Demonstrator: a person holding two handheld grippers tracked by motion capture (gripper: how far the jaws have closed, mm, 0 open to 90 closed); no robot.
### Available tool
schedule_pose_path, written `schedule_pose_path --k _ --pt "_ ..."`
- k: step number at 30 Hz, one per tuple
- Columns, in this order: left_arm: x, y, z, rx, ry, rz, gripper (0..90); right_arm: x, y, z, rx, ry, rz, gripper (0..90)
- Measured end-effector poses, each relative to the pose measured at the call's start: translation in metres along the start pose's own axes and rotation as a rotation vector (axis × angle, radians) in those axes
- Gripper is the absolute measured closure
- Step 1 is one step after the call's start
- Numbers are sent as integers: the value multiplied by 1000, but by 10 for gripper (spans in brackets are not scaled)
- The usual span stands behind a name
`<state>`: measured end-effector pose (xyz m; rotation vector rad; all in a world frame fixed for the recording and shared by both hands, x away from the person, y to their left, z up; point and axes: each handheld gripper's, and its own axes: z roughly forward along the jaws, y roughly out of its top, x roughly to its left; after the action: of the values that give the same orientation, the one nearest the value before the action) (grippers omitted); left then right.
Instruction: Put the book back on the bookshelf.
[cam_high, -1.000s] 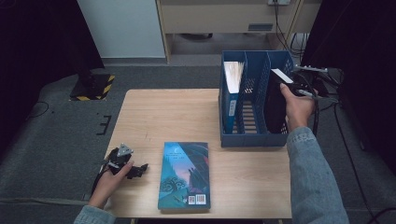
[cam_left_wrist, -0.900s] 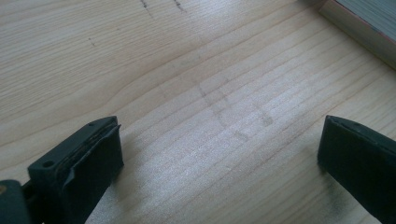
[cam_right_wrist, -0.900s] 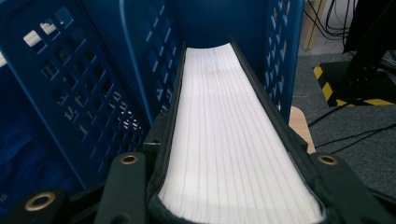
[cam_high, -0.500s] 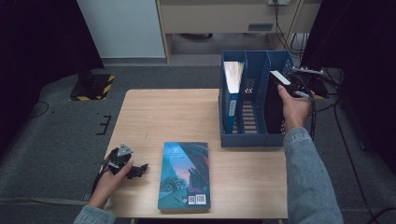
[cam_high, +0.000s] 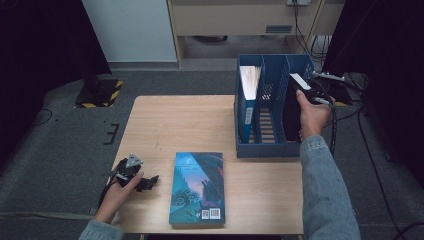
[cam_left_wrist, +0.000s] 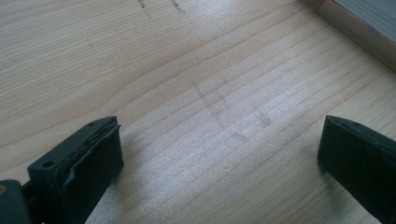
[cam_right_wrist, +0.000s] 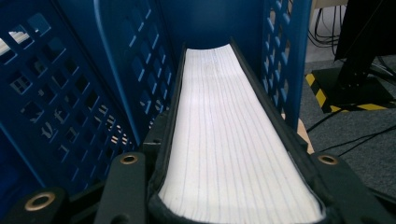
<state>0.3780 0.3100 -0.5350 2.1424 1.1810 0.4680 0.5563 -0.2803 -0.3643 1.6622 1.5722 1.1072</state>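
Now your right gripper (cam_high: 311, 92) clamps a black book (cam_right_wrist: 233, 130), upright in the right compartment of the blue file rack (cam_high: 260, 147) | your left gripper (cam_high: 131, 176) rests on the table (cam_high: 170, 120), jaws wide, nothing between | teal book (cam_high: 197, 187) flat just beside it | another book (cam_high: 248, 85) in left compartment.

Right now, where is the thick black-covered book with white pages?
In the high view the black-covered book stands upright in the right compartment of the blue plastic file rack, clamped by the right gripper at the table's right side.
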Motion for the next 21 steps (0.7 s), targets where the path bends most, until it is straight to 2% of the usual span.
schedule_pose_path --k 4,10,12,16,19,21 --pt "0 0 0 1 0 0 0 1 -4 2 -2 -2 -9 519" --pt "0 0 0 3 -1 3 0 -7 -9 -2 5 0 25 517" --pt "-1 0 0 1 -1 1 0 -8 -8 -4 30 -6 29 517" --pt "-2 0 0 3 -3 2 0 -8 -8 -9 74 -2 2 515" --pt "-3 0 0 -2 -4 -1 0 -9 -10 -11 88 2 7 512" --pt "-3 0 0 1 -6 2 0 -11 -12 -13 117 5 8 510"
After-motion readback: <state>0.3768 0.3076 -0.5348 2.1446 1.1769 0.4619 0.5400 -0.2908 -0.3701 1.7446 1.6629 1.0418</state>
